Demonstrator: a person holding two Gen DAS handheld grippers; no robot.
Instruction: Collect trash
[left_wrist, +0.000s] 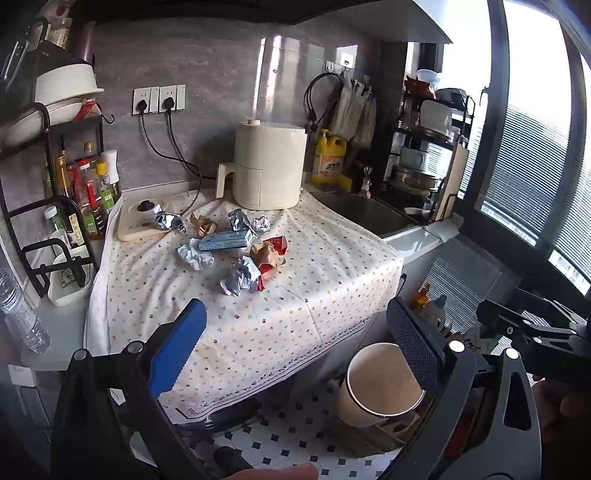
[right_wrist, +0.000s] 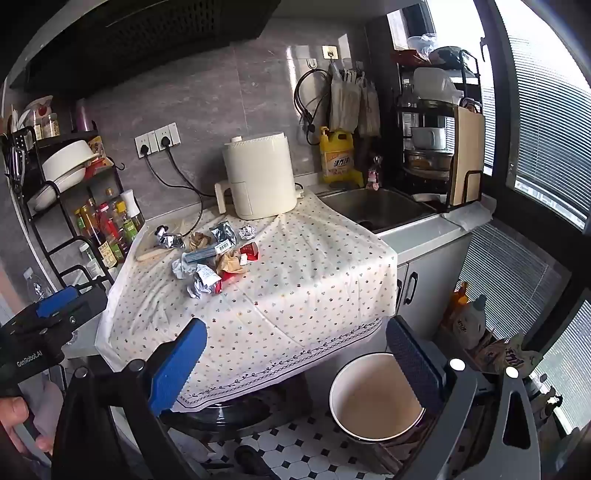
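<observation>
A pile of trash (left_wrist: 236, 243) lies on the dotted tablecloth (left_wrist: 314, 288): crumpled white paper (left_wrist: 238, 277), foil wrappers (left_wrist: 168, 221), brown paper (left_wrist: 267, 253), a blue flat box (left_wrist: 225, 240) and a red packet (left_wrist: 279, 243). The pile also shows in the right wrist view (right_wrist: 212, 258). A white bin (left_wrist: 380, 384) stands on the floor below the table's right corner, and it shows in the right wrist view (right_wrist: 373, 395). My left gripper (left_wrist: 295, 350) is open and empty, held back from the table. My right gripper (right_wrist: 295, 362) is open and empty, above the bin's side.
A cream air fryer (left_wrist: 267, 168) stands behind the trash. A cutting board (left_wrist: 140, 221) lies left of it. A bottle rack (left_wrist: 74, 199) is at the left, a sink (left_wrist: 365, 214) and dish rack (left_wrist: 424, 158) at the right. A yellow detergent bottle (left_wrist: 330, 158) stands by the sink.
</observation>
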